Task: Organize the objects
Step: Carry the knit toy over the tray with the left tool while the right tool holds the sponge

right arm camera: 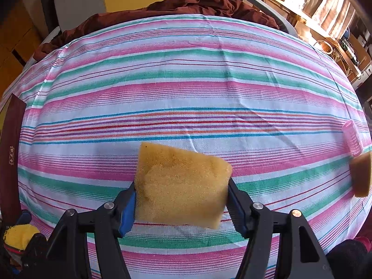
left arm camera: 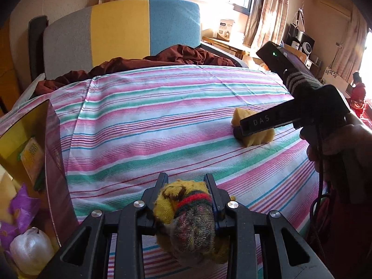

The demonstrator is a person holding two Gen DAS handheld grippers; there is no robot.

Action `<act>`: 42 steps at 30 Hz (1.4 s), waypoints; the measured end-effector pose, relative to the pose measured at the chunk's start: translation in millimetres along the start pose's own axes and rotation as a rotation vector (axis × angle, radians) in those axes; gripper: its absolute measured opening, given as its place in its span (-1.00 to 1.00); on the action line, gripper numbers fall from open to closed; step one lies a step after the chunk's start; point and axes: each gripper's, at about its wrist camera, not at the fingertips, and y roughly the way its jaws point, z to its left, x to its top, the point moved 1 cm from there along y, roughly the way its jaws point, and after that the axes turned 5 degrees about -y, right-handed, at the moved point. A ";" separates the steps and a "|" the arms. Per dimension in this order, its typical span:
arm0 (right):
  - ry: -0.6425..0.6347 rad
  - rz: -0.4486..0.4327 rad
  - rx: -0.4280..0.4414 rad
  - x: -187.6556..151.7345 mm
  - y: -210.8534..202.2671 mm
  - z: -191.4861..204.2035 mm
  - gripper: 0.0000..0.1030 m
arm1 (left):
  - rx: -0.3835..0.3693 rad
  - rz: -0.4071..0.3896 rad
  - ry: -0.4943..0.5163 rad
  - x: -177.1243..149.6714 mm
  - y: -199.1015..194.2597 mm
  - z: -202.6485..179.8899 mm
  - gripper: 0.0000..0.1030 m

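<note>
The left gripper (left arm camera: 187, 187) is clenched on a rolled bundle of yellow knitted cloth with red, green and dark bands (left arm camera: 186, 214). The bundle sits between the two black fingers (left arm camera: 210, 186), pressed on both sides, and is held clear above the bed's striped sheet of pink, green, white and blue cotton (left arm camera: 162, 107).

The right gripper (right arm camera: 181, 194) grasps a yellow rectangular foam sponge (right arm camera: 181, 186). Its fingers (right arm camera: 237, 207), fitted with blue pads, press against the sponge's left and right edges. In the left wrist view the same sponge (left arm camera: 255, 137) appears low over the sheet at the right, partly covered by the right gripper's black finger. A person's hand (left arm camera: 337, 144) holds that gripper's handle, with a dark cable running beside it.

At the left edge of the bed stands an open dark red cardboard box with a golden lining (left arm camera: 50, 151). It contains a yellow-green packet (left arm camera: 34, 158), purple wrapping (left arm camera: 21, 207) and a whitish plastic-wrapped lump (left arm camera: 30, 251).

In the right wrist view, a pink ribbed plastic cylinder (right arm camera: 353, 137) lies on the sheet at the far right, with a tan rounded object (right arm camera: 361, 176) just beside it, cut off by the frame edge.

A crumpled dark brown blanket (left arm camera: 130, 65) lies at the far end of the bed, before a padded headboard with grey, yellow and blue panels (left arm camera: 121, 28).
</note>
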 end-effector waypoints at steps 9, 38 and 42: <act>-0.003 0.000 -0.003 0.3 0.9 3.4 0.30 | 0.015 -0.055 -0.043 13.0 -27.2 13.3 -0.38; -0.026 -0.004 -0.033 -1.7 2.9 11.9 0.30 | 0.310 -0.143 -0.563 -24.3 -129.2 247.2 -0.38; -0.030 -0.004 -0.037 -2.0 2.8 14.5 0.30 | 0.325 -0.144 -0.622 -30.1 -130.7 271.4 -0.38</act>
